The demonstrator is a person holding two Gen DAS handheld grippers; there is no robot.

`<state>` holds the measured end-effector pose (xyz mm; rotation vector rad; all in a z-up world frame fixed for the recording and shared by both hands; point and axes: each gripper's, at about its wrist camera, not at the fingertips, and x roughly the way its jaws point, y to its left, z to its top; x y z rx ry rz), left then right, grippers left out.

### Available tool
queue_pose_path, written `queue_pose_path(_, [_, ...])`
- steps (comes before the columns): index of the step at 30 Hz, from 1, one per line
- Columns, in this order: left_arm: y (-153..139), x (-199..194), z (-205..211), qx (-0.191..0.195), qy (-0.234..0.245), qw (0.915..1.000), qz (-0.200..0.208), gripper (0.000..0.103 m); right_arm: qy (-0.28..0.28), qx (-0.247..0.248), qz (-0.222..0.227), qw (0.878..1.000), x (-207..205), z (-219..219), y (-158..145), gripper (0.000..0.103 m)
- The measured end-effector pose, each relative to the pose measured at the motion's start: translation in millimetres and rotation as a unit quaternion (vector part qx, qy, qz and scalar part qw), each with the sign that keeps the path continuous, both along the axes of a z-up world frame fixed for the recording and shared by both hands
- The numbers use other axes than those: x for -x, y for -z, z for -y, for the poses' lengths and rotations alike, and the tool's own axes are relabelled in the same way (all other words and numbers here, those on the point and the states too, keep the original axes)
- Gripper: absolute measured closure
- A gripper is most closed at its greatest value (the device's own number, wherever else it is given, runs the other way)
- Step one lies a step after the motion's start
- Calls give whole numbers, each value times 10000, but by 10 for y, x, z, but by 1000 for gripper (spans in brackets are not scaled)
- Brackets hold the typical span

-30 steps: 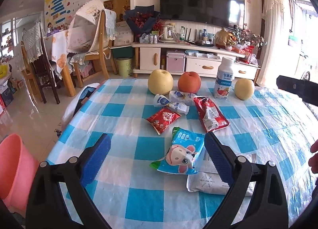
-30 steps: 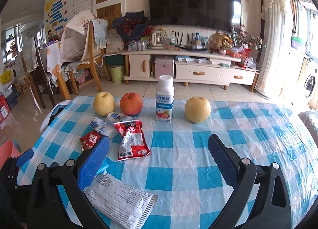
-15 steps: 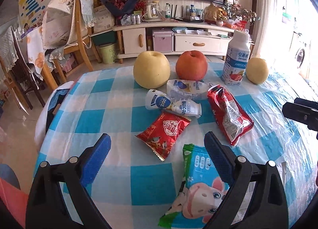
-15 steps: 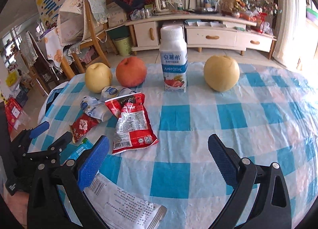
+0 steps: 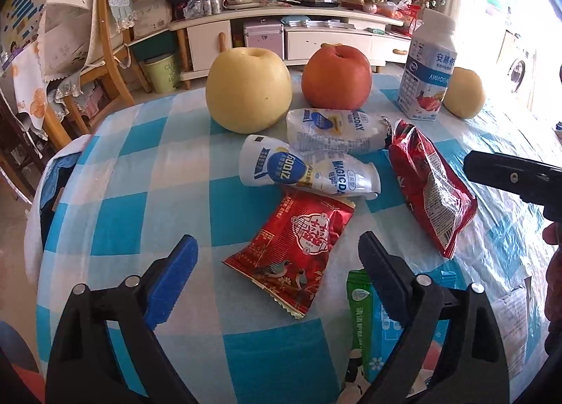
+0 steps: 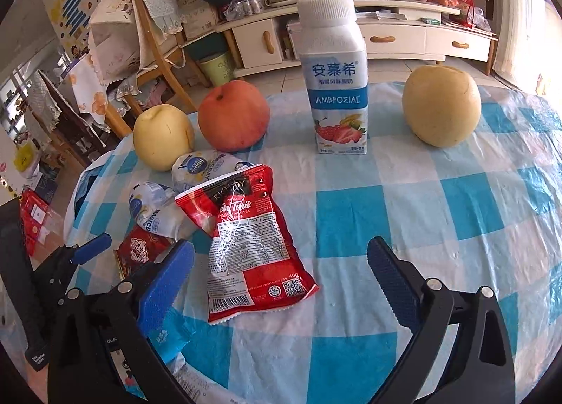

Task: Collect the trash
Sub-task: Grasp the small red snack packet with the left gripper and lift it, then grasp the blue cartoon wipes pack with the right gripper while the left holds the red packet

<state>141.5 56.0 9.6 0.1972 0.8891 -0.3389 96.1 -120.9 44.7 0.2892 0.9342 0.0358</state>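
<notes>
A blue-and-white checked plastic cloth [image 5: 168, 172], glossy and wrinkled, covers the counter. Near its middle lies the trash. A flat red foil packet [image 5: 295, 246] printed with birds and white characters has its long axis running from near-left to far-right. Beside it a bigger crinkled red bag [image 6: 251, 242], reading "RICHADY" with a nutrition panel, lies face-down-length toward the camera. Two squashed white pouches [image 5: 309, 172] marked "MAGICDAY" lie crosswise behind them. A green-and-blue wrapper [image 5: 361, 319] sits under the left tongs.

Behind stand round, smooth fruit: a yellow pear [image 5: 247, 90], a red apple [image 5: 335, 75], another pear [image 6: 440, 109], and an upright white "AMBROSIAL" bottle [image 6: 335, 88] with strawberries on it.

The left tongs [image 5: 277, 281], blue ribbed pads spread, have just been narrowing over the foil packet without touching it. The right tongs [image 6: 281, 274] stand spread around the bigger bag's near end, pinching nothing.
</notes>
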Motion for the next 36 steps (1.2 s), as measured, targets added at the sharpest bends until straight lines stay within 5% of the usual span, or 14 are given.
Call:
queue_pose_path(2, [19, -31, 8, 16, 22, 10000, -59, 34, -8, 8, -18, 10000, -33, -25, 39, 7])
queue_pose_path(5, [41, -66, 18, 22, 12, 10000, -85, 35, -118, 120, -73, 9998, -69, -104, 100, 10])
queue_pose_path(7, [42, -66, 38, 12, 33, 10000, -79, 36, -232, 233, -144, 9994, -82, -173, 138, 23])
queue_pose_path(12, [42, -58, 69, 9, 46, 10000, -61, 40, -416, 494, -195, 9977, -89, -296, 177, 25])
queue_pose_path(19, [26, 15, 111, 42, 79, 10000, -24, 58, -511, 658, -296, 9961, -109, -363, 193, 31])
queue_pose_path(36, [6, 404, 122, 273, 294, 9990, -186, 63, -1327, 869, -418, 9865, 101, -463, 162, 33])
